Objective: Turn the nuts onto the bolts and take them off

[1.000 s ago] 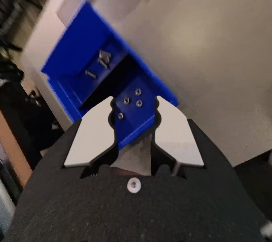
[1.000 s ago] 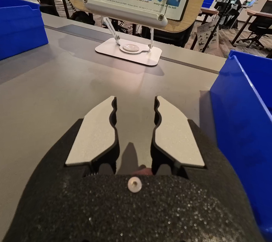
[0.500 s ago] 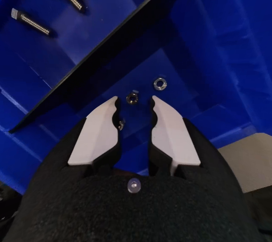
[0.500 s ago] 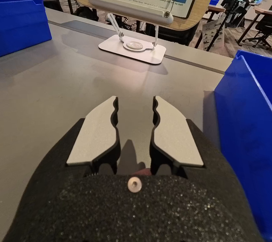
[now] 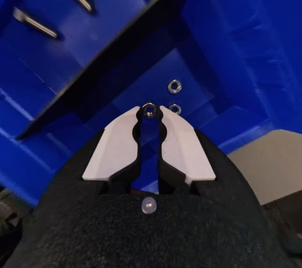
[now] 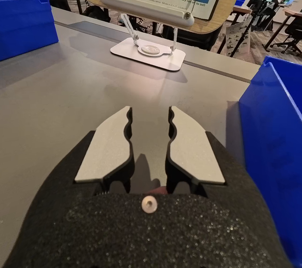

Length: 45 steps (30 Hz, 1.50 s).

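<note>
Since half a second ago the left hand-held gripper (image 5: 149, 110) closes its tips onto a nut (image 5: 149, 111) in the blue bin (image 5: 245, 48)'s front compartment; tiny, hard, slick steel, so I'd pinch opposite flats squarely, while the right hand-held gripper (image 6: 150, 110) idles apart.

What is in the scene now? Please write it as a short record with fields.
left gripper: shut on a nut at the fingertips
loose nuts: two, and, on the bin floor
blue bin: split by a black divider
bolts: blurred, in the compartment beyond the divider
right gripper: open, empty, over the grey table
instruction board on stand: ahead on the table
</note>
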Tool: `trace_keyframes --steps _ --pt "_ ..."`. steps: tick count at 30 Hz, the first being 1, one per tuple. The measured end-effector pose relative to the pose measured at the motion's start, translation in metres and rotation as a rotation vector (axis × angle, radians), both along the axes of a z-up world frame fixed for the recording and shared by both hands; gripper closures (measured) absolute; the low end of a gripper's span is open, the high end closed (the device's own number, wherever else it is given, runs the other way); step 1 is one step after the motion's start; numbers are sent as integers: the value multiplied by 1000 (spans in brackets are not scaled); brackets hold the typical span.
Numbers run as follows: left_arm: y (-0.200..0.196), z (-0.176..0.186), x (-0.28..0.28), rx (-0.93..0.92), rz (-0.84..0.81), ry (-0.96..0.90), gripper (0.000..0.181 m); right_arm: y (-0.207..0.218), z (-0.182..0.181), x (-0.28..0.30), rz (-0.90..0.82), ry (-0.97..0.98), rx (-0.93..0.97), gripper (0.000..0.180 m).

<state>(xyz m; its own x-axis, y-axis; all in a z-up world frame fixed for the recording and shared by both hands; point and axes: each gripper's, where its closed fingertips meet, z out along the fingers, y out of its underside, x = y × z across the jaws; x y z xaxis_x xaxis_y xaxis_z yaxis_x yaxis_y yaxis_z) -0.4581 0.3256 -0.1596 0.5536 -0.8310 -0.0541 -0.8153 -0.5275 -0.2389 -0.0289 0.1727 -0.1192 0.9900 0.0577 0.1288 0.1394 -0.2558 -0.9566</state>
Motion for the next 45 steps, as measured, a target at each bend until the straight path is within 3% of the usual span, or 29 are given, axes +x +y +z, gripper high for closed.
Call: trace_keyframes --steps 1,7,10,13,18,22,25,39,40,42,45 --pt "0 17 6 20 -16 -20 163 0 0 0 0 -1 -1 138" --pt "-16 126 84 149 -237 -40 163 0 0 -1 3 -8 3 139" --pt "-30 143 149 153 -372 -18 163 -1 2 0 2 2 19 139" --pt "-31 121 214 142 -461 40 163 -2 4 0 5 16 29 139" --pt "-31 46 306 46 -529 78 163 -3 5 0 15 23 35 139" --pt "-30 -6 338 -22 -543 134 163 -4 5 0 18 27 36 139" --pt "-32 -23 352 -51 -550 122 163 -3 4 -1 19 27 30 139" --pt "-48 -39 360 -79 -568 106 163 -3 4 -1 24 29 25 139" --pt "-49 -37 360 -87 -557 95 156 -3 4 -1 24 28 24 139" --pt "-49 -25 353 -69 -549 75 144 -3 3 -2 26 26 24 139" --pt "-42 32 335 39 -514 -60 140 -4 4 -2 26 25 27 139"
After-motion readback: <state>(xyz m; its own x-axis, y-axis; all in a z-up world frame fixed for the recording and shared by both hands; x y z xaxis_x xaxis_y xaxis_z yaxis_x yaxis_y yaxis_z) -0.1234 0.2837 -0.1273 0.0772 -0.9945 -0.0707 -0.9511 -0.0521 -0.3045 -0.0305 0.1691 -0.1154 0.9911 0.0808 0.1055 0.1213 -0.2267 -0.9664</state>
